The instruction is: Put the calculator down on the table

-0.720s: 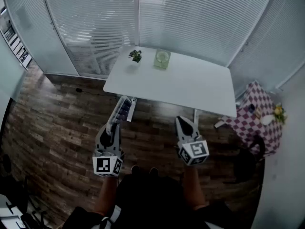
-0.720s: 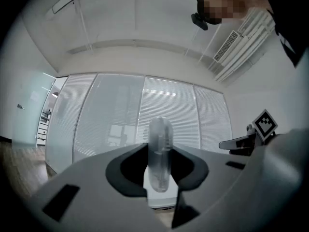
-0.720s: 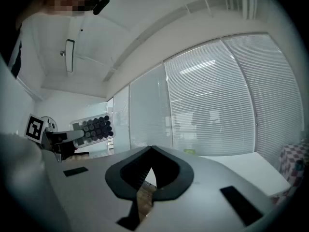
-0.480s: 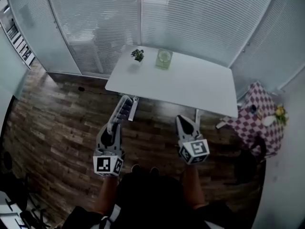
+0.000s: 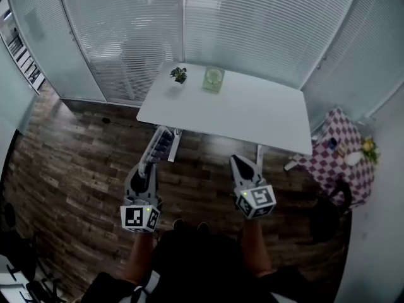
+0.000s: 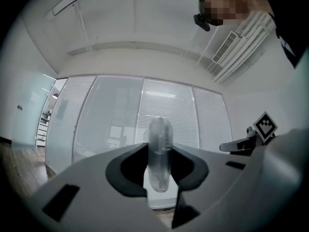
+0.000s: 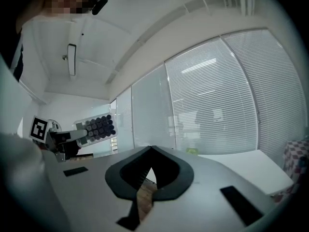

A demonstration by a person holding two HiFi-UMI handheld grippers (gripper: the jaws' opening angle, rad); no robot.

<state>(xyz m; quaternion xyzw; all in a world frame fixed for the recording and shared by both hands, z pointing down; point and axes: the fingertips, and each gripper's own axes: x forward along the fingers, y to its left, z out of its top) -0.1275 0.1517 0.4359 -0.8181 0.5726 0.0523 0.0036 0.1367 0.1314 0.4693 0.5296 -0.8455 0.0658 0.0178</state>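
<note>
Left tool (image 5: pixel 150 163) level — calculator (image 5: pixel 161 145) edge-on

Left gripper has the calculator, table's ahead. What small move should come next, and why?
Probably carry the left gripper forward toward the table: it clamps the calculator edge-on above the wooden floor, short of the table's near edge. The plant and green container stand at the far edge, so the near part looks free.
</note>
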